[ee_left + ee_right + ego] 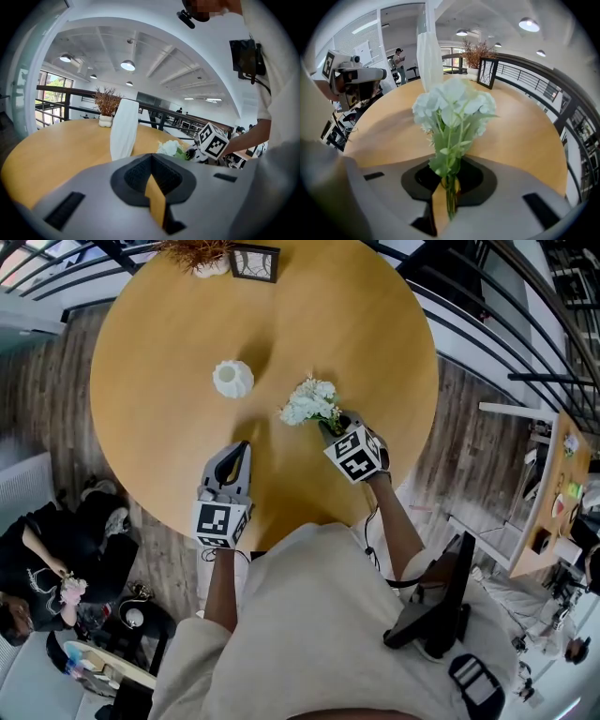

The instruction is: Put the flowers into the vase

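A bunch of white flowers [309, 401] with green stems lies low over the round wooden table [375, 324], right of the middle. My right gripper [332, 427] is shut on the stems. In the right gripper view the stems run between the jaws and the blooms [452, 105] stand up in front. The white ribbed vase [232, 379] stands upright left of the flowers, apart from them; it is tall in the left gripper view [124, 129]. My left gripper [236, 457] hovers near the table's front edge, pointing at the vase, its jaws together and nothing in them.
At the table's far edge stand a dried plant in a white pot [202, 254] and a dark picture frame [254, 262]. A black railing [487, 343] curves round the table. A person [37, 568] sits on the floor at lower left.
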{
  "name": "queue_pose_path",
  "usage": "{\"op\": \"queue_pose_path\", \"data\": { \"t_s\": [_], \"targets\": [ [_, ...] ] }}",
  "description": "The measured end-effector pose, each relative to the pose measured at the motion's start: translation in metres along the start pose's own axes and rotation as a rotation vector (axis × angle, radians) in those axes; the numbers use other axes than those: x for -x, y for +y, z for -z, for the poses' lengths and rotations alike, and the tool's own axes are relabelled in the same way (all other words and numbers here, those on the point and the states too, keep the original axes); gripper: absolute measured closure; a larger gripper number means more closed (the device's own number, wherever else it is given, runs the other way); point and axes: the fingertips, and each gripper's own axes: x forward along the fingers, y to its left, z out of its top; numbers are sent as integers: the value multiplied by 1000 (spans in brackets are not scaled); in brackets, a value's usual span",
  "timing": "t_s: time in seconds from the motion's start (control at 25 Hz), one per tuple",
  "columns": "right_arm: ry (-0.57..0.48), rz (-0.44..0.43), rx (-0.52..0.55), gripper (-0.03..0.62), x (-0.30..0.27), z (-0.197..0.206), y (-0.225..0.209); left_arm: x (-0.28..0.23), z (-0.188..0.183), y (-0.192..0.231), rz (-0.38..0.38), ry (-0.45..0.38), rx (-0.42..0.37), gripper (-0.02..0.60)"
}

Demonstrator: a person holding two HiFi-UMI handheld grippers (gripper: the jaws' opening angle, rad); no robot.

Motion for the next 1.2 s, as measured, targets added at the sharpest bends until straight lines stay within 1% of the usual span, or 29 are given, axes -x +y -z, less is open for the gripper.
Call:
{"op": "queue_pose_path", "data": {
  "t_s": [0.16,0.28,0.36,0.4,0.52,0.6,0.72,0.8,0.92,1.04,1.2],
  "targets": [
    [-28,20,-12,519,6,-3,-2,-3,-3,-4,9,-4,-6,575],
    [-114,43,-27,520,18,-23,-7,-3,-6,-4,9,-13,-13,575],
    [-219,53,-60,520,34,-48,-13,-2,-7,-3,7,-21,-16,575],
    [-288,53,-79,520,44,-64,-16,-1,-8,-2,5,-26,-17,575],
    [-528,34,-120,520,87,-126,-25,0,-9,0,0,-38,-21,575],
    [-667,17,-107,520,118,-170,-28,-1,-9,0,-1,-46,-24,575],
    [-864,-44,-66,520,164,-232,-22,-4,-10,-2,1,-56,-34,575],
    [-991,-108,-37,520,192,-270,-12,-7,-10,-2,1,-61,-40,575],
    [-1143,-217,1,520,225,-312,5,-11,-13,-1,-5,-69,-45,575],
    [-1250,-325,15,520,244,-338,19,-11,-15,1,-24,-75,-40,575],
    [-1318,-389,26,520,251,-358,26,-8,-14,0,-42,-76,-31,575]
  ]
}}
